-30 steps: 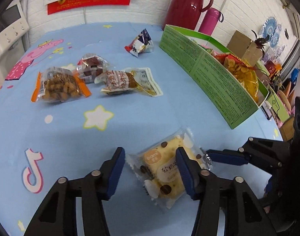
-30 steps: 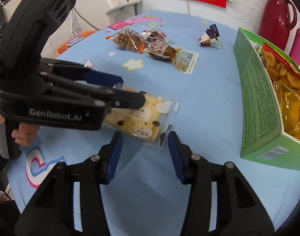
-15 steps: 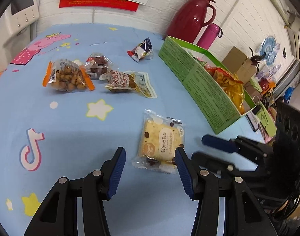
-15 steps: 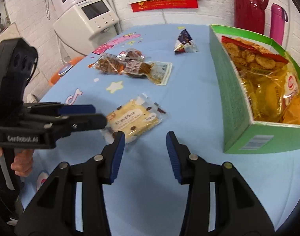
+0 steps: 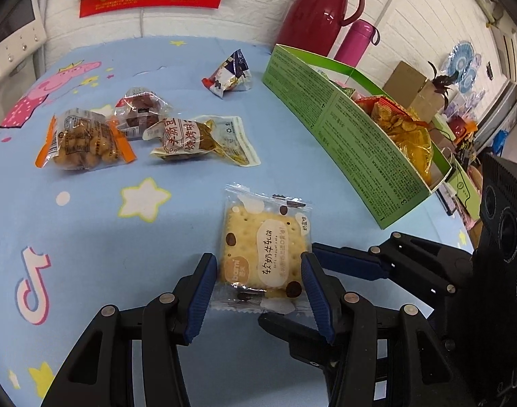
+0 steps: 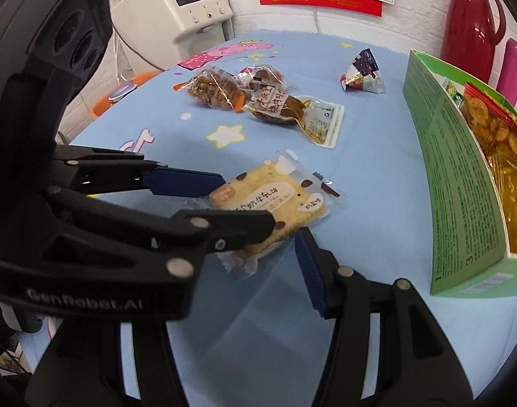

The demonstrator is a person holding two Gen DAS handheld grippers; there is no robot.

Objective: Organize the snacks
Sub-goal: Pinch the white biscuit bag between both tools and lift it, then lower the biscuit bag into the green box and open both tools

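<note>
A clear packet holding a square cracker [image 5: 265,254] lies flat on the blue tablecloth [image 5: 177,237]. My left gripper [image 5: 260,291] is open, one blue finger on either side of the packet's near end. In the right wrist view the left gripper [image 6: 246,203] crosses in front of the cracker packet [image 6: 292,196]. My right gripper [image 6: 255,237] is open at the packet's near corner, with its left finger hidden behind the left gripper. The tall green box [image 5: 353,135] stands on the right, with a bag of orange chips [image 5: 404,129] in it.
Farther back lie a peanut packet [image 5: 85,139], a dark snack packet [image 5: 143,112], a brown tofu packet [image 5: 197,139] and a triangular packet [image 5: 229,74]. A red jug [image 5: 316,10] and pink bottle [image 5: 355,37] stand by the wall. A white appliance [image 6: 177,10] stands beyond the table's left edge.
Since half a second ago both grippers have moved in towards the cracker packet. The left fingers now flank it and the right gripper sits close at its corner. Both stay open.
</note>
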